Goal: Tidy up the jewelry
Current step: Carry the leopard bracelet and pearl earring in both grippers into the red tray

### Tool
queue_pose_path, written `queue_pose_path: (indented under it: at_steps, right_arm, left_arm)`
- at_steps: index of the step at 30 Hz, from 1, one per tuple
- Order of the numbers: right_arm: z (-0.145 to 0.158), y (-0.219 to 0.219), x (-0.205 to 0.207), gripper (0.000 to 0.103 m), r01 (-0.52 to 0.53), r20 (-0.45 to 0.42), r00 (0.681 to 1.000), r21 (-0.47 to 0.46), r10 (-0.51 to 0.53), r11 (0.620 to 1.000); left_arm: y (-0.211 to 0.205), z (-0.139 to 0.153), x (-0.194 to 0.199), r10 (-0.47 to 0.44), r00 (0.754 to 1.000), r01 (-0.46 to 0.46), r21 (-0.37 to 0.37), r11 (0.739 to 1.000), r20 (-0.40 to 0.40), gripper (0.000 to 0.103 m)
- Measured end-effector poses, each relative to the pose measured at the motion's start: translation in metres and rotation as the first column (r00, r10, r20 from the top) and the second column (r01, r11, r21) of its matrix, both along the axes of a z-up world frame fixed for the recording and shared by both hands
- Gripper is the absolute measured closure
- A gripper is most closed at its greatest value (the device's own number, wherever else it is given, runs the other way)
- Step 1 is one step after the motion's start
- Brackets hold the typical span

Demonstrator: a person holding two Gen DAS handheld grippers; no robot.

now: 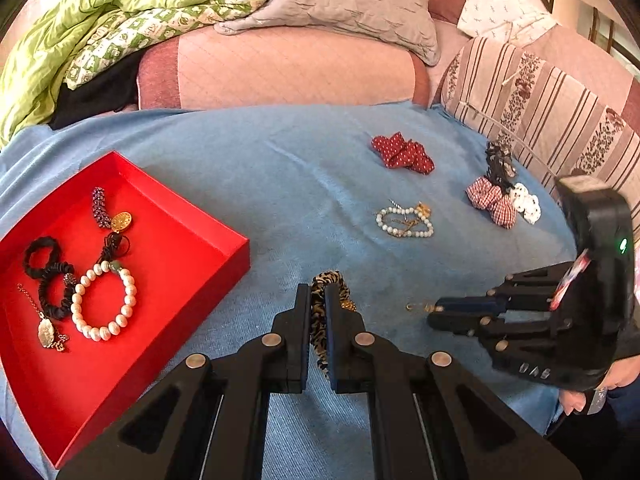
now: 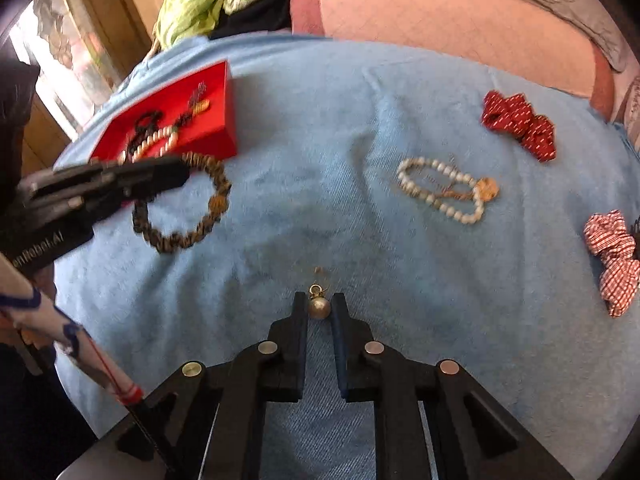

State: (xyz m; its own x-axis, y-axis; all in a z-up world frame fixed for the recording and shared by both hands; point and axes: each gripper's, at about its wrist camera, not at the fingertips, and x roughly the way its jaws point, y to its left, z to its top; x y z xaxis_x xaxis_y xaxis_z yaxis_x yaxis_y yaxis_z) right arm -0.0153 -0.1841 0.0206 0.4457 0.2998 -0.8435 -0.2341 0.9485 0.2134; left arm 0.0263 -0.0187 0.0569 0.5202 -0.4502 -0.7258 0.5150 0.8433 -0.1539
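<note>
My left gripper is shut on a leopard-print scrunchie just right of the red tray; the scrunchie also shows in the right wrist view. The tray holds a pearl bracelet, black hair ties and pendants. My right gripper is shut on a small pearl earring low over the blue cloth. A pearl bracelet with a gold charm lies on the cloth, also in the right wrist view.
A red dotted scrunchie lies further back. Checked red, white and dark scrunchies lie at the right edge. Cushions, a green quilt and a striped sofa arm border the blue cloth.
</note>
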Motion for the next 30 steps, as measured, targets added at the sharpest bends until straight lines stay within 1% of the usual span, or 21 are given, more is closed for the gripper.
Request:
queue_pose_path:
  at_steps: [5, 7, 11, 13, 17, 23, 30]
  right_arm:
    - [0.034, -0.014, 0.002, 0.091, 0.061, 0.118, 0.99, 0.099, -0.072, 0.993]
    - [0.045, -0.014, 0.002, 0.091, 0.072, 0.159, 0.983, 0.12, -0.091, 0.99]
    - [0.058, -0.005, 0.0, 0.091, 0.064, 0.205, 0.974, 0.152, -0.095, 0.986]
    - [0.061, 0.0, -0.001, 0.091, 0.059, 0.217, 0.972, 0.157, -0.092, 0.986]
    - [0.062, 0.003, 0.003, 0.091, 0.06, 0.212, 0.973, 0.162, -0.094, 0.985]
    - [0.062, 0.001, 0.005, 0.091, 0.069, 0.209, 0.972, 0.179, -0.107, 0.981]
    - [0.064, 0.009, 0.008, 0.091, 0.06, 0.213, 0.972, 0.187, -0.101, 0.98]
  left_arm:
    - [0.003, 0.005, -0.002, 0.017, 0.999, -0.017, -0.001, 1.0, 0.032, 0.097]
    - [0.004, 0.006, -0.002, 0.027, 0.999, -0.027, 0.007, 1.0, 0.047, 0.097]
    - [0.007, 0.011, -0.004, 0.05, 0.995, -0.052, 0.028, 0.998, 0.087, 0.097]
    - [0.008, 0.012, -0.004, 0.061, 0.993, -0.065, 0.037, 0.997, 0.104, 0.097]
    - [0.009, 0.014, -0.005, 0.067, 0.991, -0.073, 0.039, 0.997, 0.119, 0.097]
    - [0.011, 0.016, -0.006, 0.073, 0.989, -0.079, 0.04, 0.996, 0.125, 0.097]
    - [0.015, 0.018, -0.007, 0.086, 0.988, -0.091, 0.036, 0.995, 0.129, 0.097]
